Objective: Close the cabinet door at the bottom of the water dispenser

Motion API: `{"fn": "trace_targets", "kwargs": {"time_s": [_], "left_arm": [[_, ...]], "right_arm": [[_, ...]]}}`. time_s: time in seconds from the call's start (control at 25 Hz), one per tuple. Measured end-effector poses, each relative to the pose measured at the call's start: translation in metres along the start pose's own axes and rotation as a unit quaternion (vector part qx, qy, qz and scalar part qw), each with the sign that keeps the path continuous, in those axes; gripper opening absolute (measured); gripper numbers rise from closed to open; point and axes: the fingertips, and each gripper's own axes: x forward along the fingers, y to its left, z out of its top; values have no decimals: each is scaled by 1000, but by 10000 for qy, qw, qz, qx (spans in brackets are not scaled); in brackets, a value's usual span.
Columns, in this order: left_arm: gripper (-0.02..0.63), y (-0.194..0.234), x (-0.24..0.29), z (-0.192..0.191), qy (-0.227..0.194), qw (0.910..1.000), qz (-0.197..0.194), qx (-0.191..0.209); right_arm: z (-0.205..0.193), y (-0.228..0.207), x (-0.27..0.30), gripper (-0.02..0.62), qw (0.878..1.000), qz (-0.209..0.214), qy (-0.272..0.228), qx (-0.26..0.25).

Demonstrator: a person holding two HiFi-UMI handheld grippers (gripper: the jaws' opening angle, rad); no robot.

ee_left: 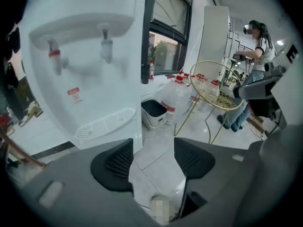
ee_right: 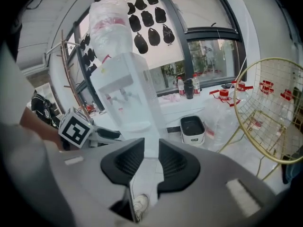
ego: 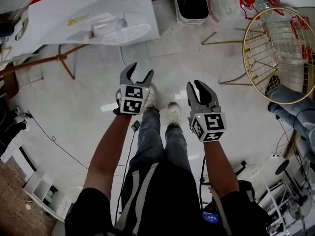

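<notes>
Tools hovered above the floor, touching nothing, probably carried between reaches: the left tool (ego: 140, 72) gaped wide and empty, the right tool (ego: 197, 88) stood narrowly parted, also empty. One water dispenser (ego: 98, 14) stood ahead-left with a red tap (ee_left: 55, 56) and second tap (ee_left: 106, 45); its cabinet door was hidden.
</notes>
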Motion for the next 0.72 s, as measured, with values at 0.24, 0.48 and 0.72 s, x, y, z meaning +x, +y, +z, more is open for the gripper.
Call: {"fn": "trace_targets", "kwargs": {"time_s": [0.24, 0.48, 0.72], "left_arm": [[210, -28, -95, 42, -606, 9965, 212, -538], [97, -56, -194, 103, -1215, 9883, 92, -921], [78, -71, -272, 183, -1931, 9791, 145, -623]], "right_arm": [[46, 8, -59, 98, 9994, 197, -260, -128], [107, 37, -120, 91, 9970, 421, -495, -419], [177, 76, -162, 84, 9890, 839, -1005, -689]]}}
